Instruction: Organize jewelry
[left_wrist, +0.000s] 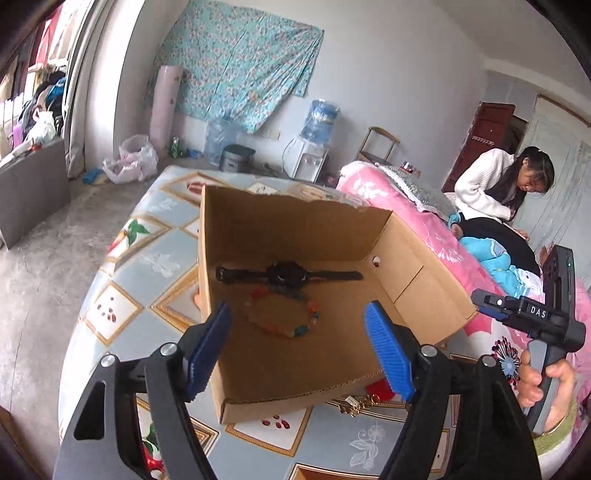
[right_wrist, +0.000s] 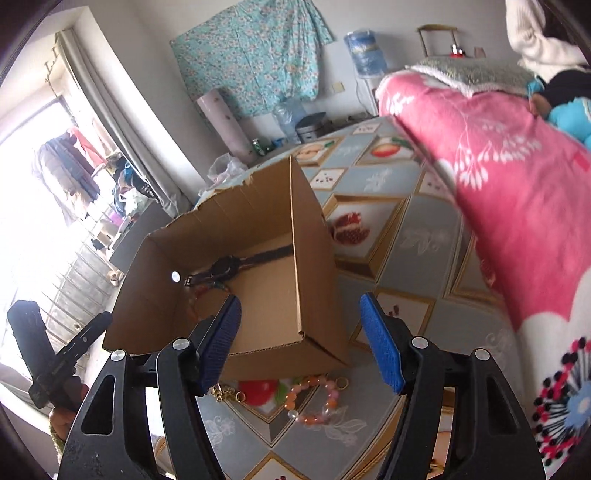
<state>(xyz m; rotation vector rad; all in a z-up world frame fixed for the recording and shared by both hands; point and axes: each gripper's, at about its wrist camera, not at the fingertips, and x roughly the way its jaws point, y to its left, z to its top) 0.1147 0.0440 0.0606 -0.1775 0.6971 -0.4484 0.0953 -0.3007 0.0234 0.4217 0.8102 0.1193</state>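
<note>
box (left_wrist: 417, 280) open on patterned table (left_wrist: 155, 258). inside it: black watch (left_wrist: 286, 275) laid flat, bead bracelet (left_wrist: 284, 315) just in front. left gripper (left_wrist: 299, 347) jaws spread, nothing between pads. right gripper (right_wrist: 299, 341) likewise spread, empty. pink bracelet (right_wrist: 314, 398) and gold chain (right_wrist: 225, 395) lie on table just outside box.

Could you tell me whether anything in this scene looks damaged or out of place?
The cardboard box has a ragged, torn top rim along its far wall. A pink bead bracelet and a gold chain lie outside it on the cloth, while the watch and another bracelet are inside.
</note>
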